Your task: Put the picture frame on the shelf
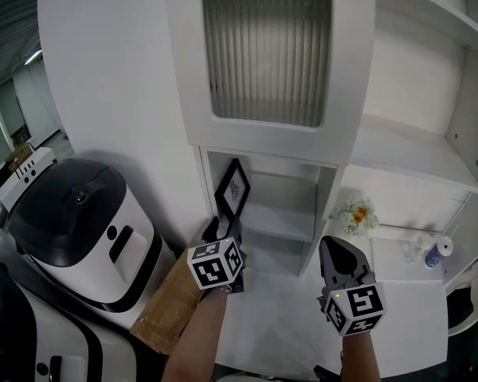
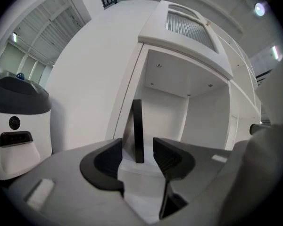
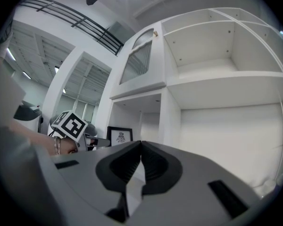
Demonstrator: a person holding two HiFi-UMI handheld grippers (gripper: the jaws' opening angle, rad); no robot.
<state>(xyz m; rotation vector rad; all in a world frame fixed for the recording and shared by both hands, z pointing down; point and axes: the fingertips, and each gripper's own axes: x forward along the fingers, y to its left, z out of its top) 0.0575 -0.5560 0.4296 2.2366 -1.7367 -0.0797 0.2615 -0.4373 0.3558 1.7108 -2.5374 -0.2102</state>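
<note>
The black picture frame (image 1: pixel 233 188) stands on edge in the low shelf compartment (image 1: pixel 280 223), near its left wall, leaning a little. My left gripper (image 1: pixel 221 229) is right in front of it. In the left gripper view the frame (image 2: pixel 137 128) shows edge-on between the jaws of the left gripper (image 2: pixel 137 148), with a gap on each side, so the gripper is open and its pads are off the frame. My right gripper (image 1: pixel 337 250) hovers to the right, shut and empty. The right gripper view looks over the closed right gripper (image 3: pixel 140 145) at the frame (image 3: pixel 120 136) and the left gripper's marker cube (image 3: pixel 68 125).
A white and black appliance (image 1: pixel 80 229) stands at the left, with a cardboard box (image 1: pixel 171 305) beside it. A ribbed-glass cabinet door (image 1: pixel 267 46) hangs above the compartment. White flowers (image 1: pixel 356 213) and a small bottle (image 1: pixel 438 251) sit on the counter to the right, under open shelves (image 1: pixel 406 146).
</note>
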